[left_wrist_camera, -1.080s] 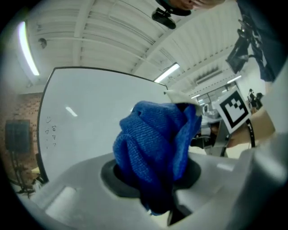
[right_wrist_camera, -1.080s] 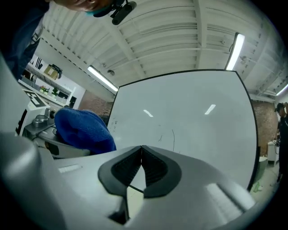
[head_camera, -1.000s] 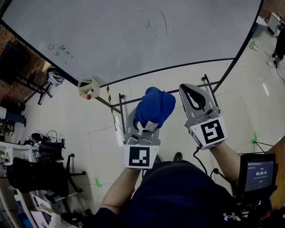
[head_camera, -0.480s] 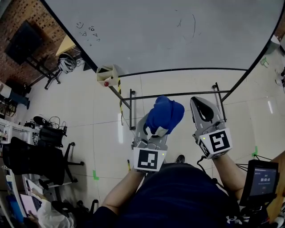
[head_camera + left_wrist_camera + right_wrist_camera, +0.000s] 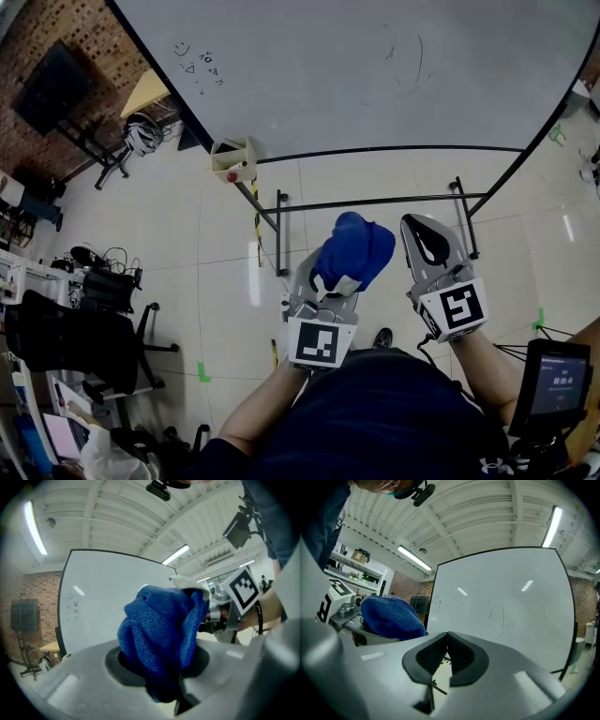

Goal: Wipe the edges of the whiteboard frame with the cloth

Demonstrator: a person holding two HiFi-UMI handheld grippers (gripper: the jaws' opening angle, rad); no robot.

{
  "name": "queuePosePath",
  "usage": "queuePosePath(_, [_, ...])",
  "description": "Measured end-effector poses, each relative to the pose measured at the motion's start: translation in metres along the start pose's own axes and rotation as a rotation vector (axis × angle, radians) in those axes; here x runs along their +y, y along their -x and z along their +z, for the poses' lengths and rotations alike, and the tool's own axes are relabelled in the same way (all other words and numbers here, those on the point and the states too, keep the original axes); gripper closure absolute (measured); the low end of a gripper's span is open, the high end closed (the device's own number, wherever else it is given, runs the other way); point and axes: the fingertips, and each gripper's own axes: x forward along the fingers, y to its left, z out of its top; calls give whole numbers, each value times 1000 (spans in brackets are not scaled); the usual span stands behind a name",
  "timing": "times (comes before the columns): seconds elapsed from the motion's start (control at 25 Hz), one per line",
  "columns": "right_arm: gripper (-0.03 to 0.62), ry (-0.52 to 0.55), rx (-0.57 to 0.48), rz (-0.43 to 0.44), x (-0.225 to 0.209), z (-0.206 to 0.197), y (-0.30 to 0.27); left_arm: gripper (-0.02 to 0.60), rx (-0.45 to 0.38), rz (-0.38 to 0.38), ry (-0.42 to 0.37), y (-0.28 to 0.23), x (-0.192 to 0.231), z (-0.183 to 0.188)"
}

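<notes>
Before the whiteboard, a blue cloth is clamped in the left gripper; the right gripper is seen closed, empty.

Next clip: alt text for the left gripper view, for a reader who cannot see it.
The left gripper is shut on a bunched blue cloth that fills the middle of the view. Behind it stands a large whiteboard with a dark frame and small scribbles near its left edge, under a white ceiling with strip lights.
</notes>
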Motion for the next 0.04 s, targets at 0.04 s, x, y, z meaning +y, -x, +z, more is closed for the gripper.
queuePosePath(0.04, [583, 5, -1, 4, 2, -4, -1, 449, -3, 3, 0, 0, 0, -2])
